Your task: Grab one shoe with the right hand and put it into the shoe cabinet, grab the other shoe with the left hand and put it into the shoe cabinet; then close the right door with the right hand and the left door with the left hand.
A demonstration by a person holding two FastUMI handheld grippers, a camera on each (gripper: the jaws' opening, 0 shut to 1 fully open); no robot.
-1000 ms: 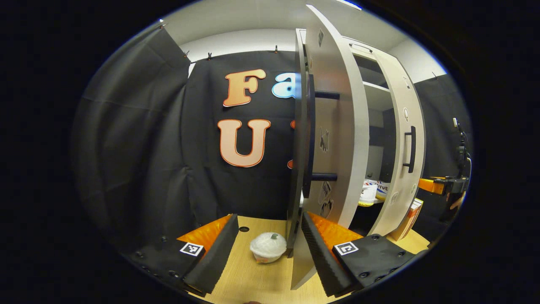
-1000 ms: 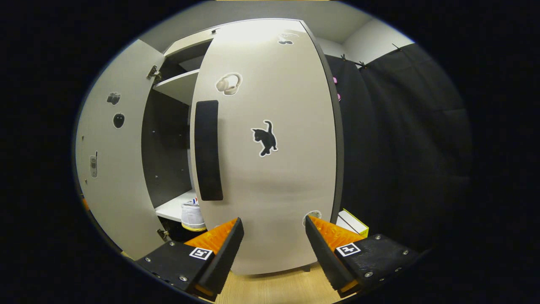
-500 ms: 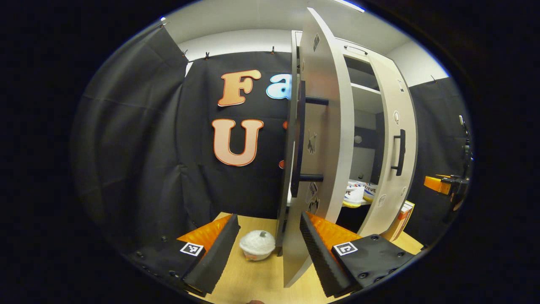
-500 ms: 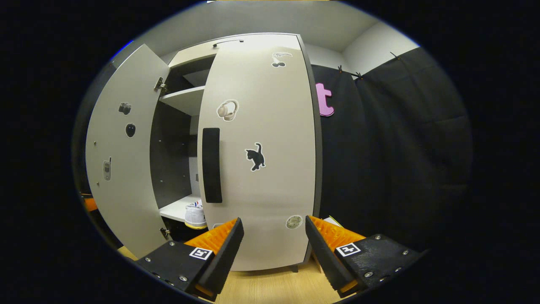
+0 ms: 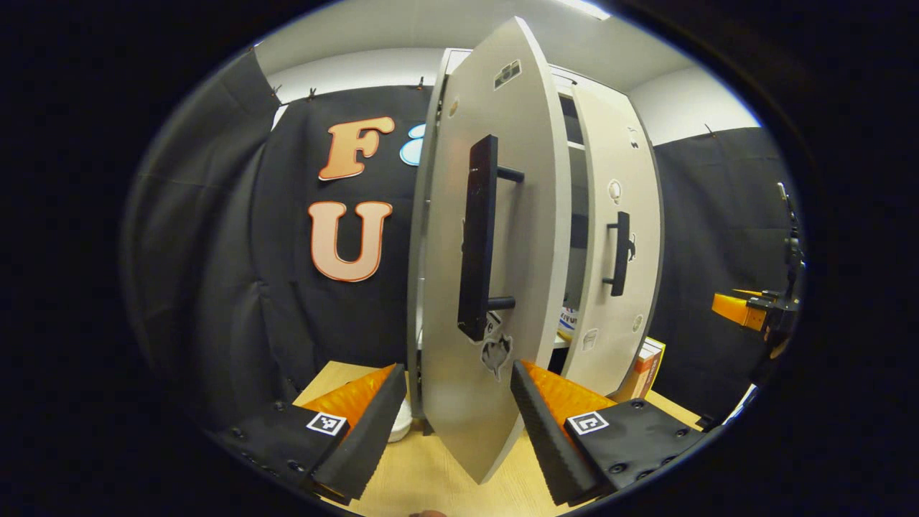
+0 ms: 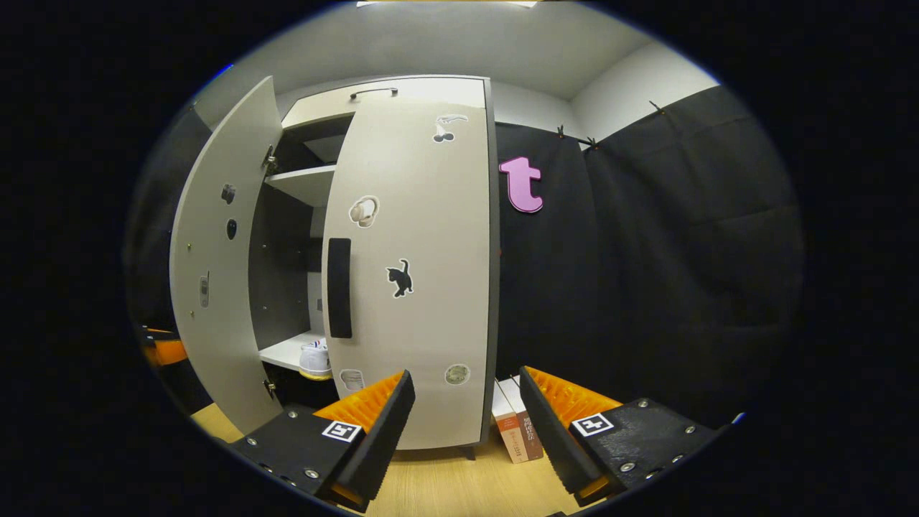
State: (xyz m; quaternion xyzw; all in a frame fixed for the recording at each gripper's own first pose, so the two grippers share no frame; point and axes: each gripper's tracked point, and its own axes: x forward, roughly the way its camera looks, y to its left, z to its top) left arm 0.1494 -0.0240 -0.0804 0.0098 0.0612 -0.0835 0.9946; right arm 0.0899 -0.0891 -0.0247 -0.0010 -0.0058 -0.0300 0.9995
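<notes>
The tall pale-grey shoe cabinet [image 6: 402, 90] with 2 doors is standing on the light wooden table [image 6: 445, 488] and serves as the landmark here. In the left gripper view, the left gripper [image 5: 454, 424], orange-and-black with ribbed pads, is holding its 2 fingers wide apart with nothing between them, and the lower edge of the grey left door [image 5: 495, 287] is hanging in front of that gap; this door is swinging partly open, its long black bar handle [image 5: 477, 237] facing the camera. Behind the door's foot, a small white lidded bowl [image 5: 399, 424] is peeking out on the table. Farther along the cabinet front, the grey right door [image 5: 621, 244] is showing its own black handle, a book with an orange spine [image 5: 644, 370] is leaning at the cabinet's base, and the other orange gripper is hovering well apart from the cabinet. The right gripper view is offering the cabinet's opposite angle: the right gripper [image 6: 467, 424] is also spread wide and empty, near the right door's bottom, which is nearly closed and carrying a black cat sticker [image 6: 400, 278]. Through the opening between the doors, a white canvas shoe [image 6: 314, 357] is sitting on the lower white shelf [image 6: 283, 352] inside the cabinet. 2 upright books [image 6: 515, 427] are standing just beside the cabinet's right foot.
</notes>
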